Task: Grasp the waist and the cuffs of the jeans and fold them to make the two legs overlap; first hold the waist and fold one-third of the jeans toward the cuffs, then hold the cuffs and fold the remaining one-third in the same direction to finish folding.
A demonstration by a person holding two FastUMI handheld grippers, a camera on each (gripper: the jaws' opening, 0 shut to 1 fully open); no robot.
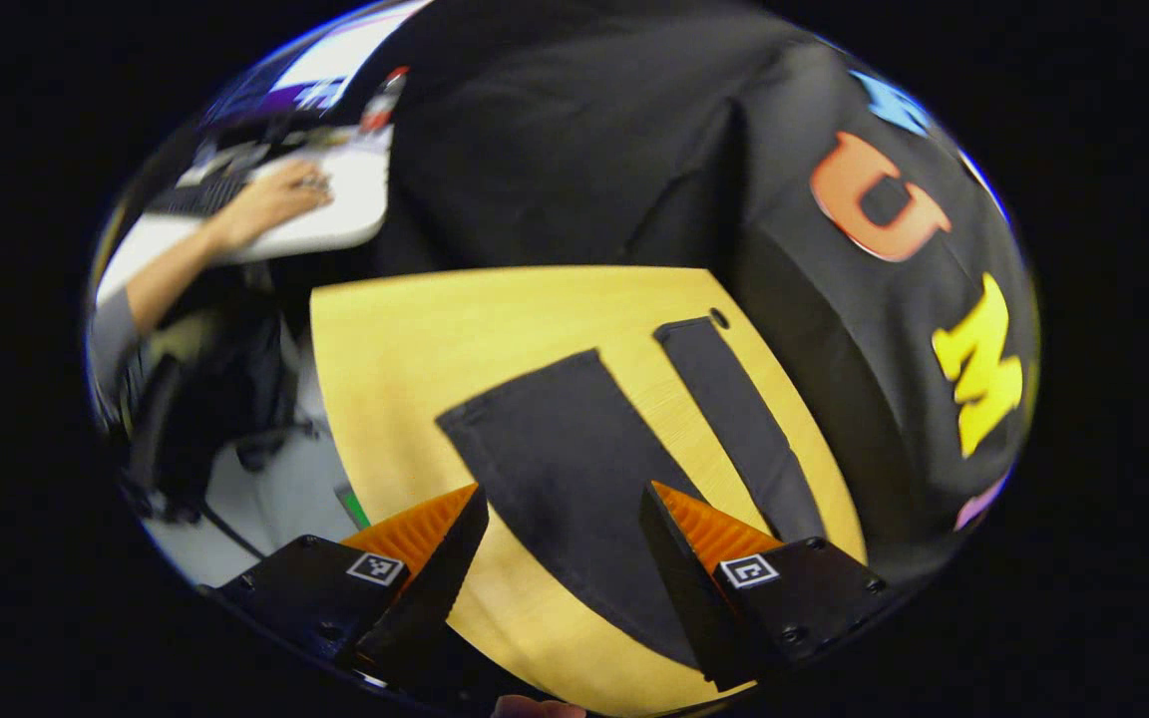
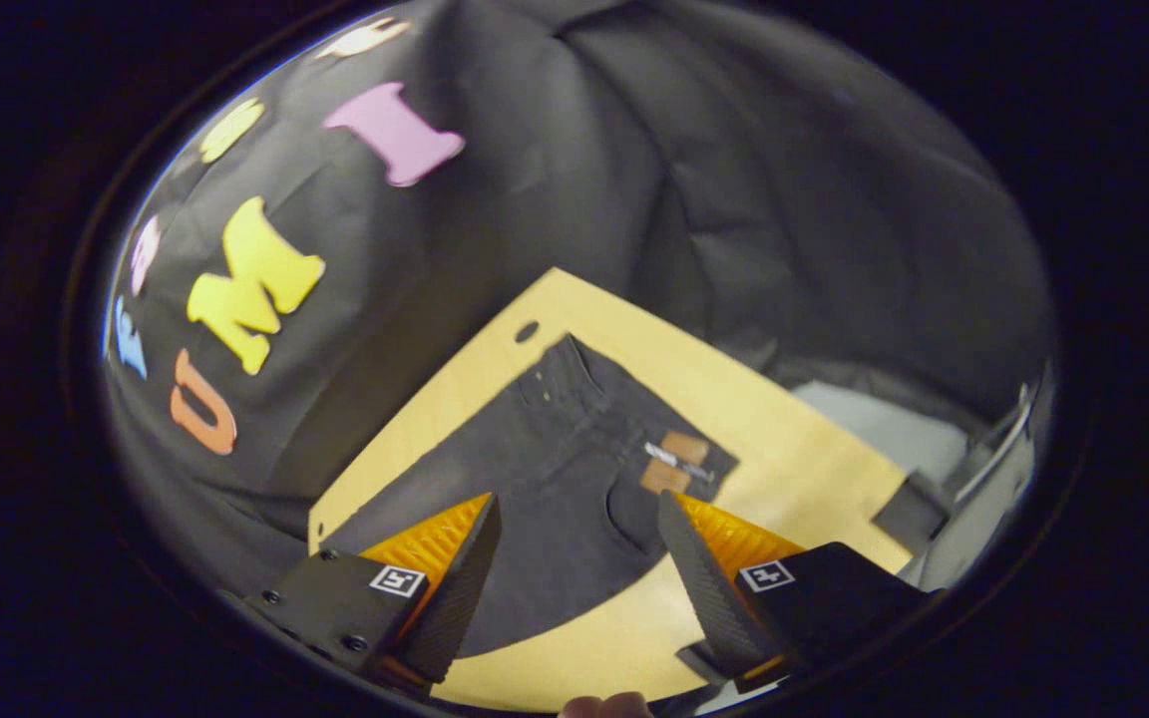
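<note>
Jeans (image 2: 555, 469) lie flat, legs apart, so it's step one; left gripper (image 1: 565, 529) and right gripper (image 2: 579, 543) hover spread, holding nothing; next: drop onto cuffs and waist.

Left gripper view: camera riding above table (image 1: 415, 329), looking down and forward across it, facing jeans (image 1: 574, 469) leg end, booth wall behind; person at desk (image 1: 335, 199) showing off to its left. Right gripper view: camera hovering over table (image 2: 794, 439) from another side, tilting down onto jeans (image 2: 555, 469) waist end. Both sitting fairly near tabletop. Views sharing table, jeans, wall.
</note>
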